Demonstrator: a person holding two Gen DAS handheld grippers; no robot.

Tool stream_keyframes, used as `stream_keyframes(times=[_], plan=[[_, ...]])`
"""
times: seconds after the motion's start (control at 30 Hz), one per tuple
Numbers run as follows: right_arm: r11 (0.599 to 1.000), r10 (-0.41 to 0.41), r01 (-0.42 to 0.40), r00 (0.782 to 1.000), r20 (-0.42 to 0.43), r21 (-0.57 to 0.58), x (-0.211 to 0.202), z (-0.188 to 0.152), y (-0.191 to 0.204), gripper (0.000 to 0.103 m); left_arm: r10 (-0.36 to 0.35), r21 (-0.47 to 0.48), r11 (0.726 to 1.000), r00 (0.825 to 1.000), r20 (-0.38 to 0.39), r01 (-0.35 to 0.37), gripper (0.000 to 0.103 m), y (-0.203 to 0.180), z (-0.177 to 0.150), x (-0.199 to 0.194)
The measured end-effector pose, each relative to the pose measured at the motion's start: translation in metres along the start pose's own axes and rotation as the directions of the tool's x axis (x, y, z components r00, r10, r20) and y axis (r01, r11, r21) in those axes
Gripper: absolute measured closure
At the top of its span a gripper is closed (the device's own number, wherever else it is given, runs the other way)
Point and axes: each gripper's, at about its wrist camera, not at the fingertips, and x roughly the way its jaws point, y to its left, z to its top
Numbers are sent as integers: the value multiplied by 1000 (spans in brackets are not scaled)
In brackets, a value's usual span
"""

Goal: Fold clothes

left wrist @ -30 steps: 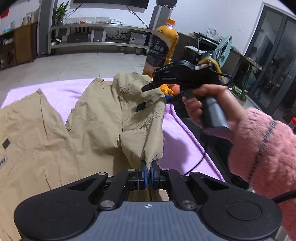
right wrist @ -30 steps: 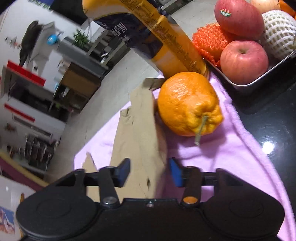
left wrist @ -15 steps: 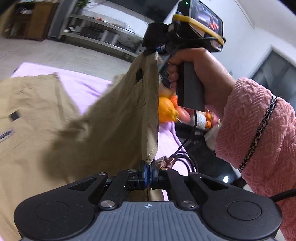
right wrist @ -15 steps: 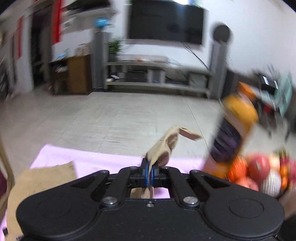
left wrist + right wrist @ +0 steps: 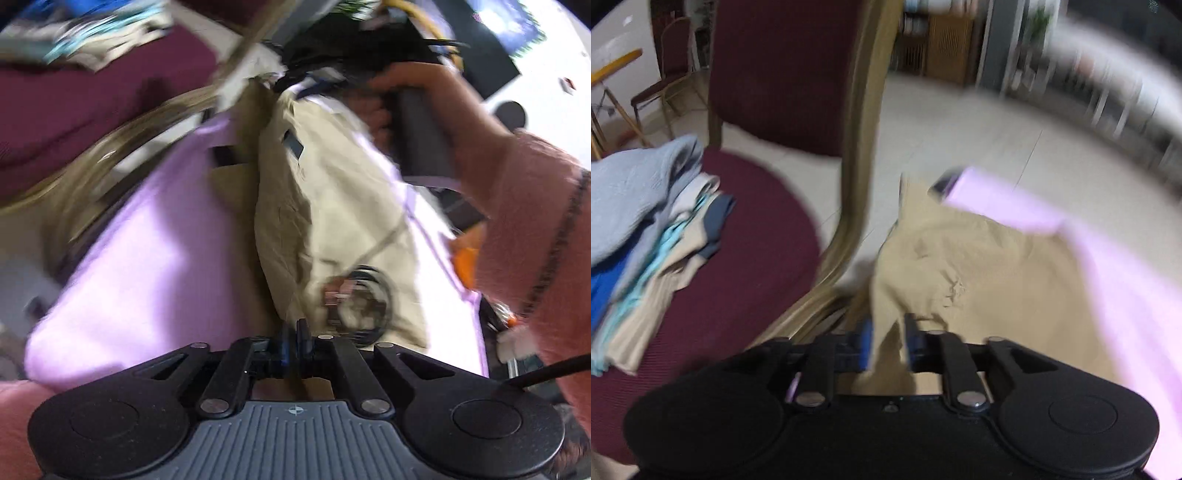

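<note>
Fold of khaki garment [image 5: 979, 266] under way: left gripper [image 5: 293, 332] jaws pinching hem, right gripper [image 5: 888, 339] jaws opening around cloth; next, flattening on bench.

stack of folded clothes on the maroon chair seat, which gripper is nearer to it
Right. The right gripper, jaws opening around the khaki garment, has the stack of folded clothes just beside it. The left gripper pinches the garment over the lilac cloth, farther off.
</note>
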Motion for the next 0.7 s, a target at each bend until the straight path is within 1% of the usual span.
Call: stream_keyframes(times=[0.03,0.1,0.17,0.2,0.23,0.3,0.37,0.43,0.5,0.57,0.6,0.63,0.67,0.7], plan=[[1000,15,-15,1000,1,24,-7,-2,-7,69,-9,-1,1000,1000,8,9,101,2,2,-2],[998,32,-33,999,18,57,-28,-3,-28,60,-20,31,999,999,49,18,90,-1,5,-8],[995,51,-53,998,25,82,-54,3,-62,57,-29,70,997,995,92,23,86,-7,7,-17],[995,52,-54,998,24,86,-68,3,-78,57,-37,80,996,993,110,29,82,-8,8,-20],[995,47,-49,999,23,87,-82,3,-95,57,-48,79,996,991,127,39,81,-6,10,-22],[998,2,-5,1000,30,69,-110,-1,-124,57,-69,62,996,987,143,61,78,-5,15,-24],[997,-36,33,999,36,62,-137,-10,-148,57,-72,63,996,988,139,63,78,-8,23,-19],[996,-61,59,997,39,70,-157,-19,-171,56,-60,99,994,989,137,46,79,-20,31,-11],[994,-80,77,996,37,80,-166,-31,-194,55,-53,136,990,989,137,34,80,-34,40,-2],[990,-90,89,996,10,113,-163,-44,-216,54,-74,158,986,989,128,54,81,-45,52,14],[988,-76,76,997,-3,138,-155,-48,-224,54,-86,172,983,989,122,64,84,-51,58,25],[984,-50,51,999,-10,170,-149,-55,-233,54,-78,193,980,990,115,55,84,-58,62,36],[979,-19,21,1000,-13,204,-142,-60,-241,54,-61,218,975,992,108,36,84,-64,64,48],[971,26,-24,1000,-8,239,-133,-66,-246,55,-33,241,970,995,97,9,87,-69,65,59]])
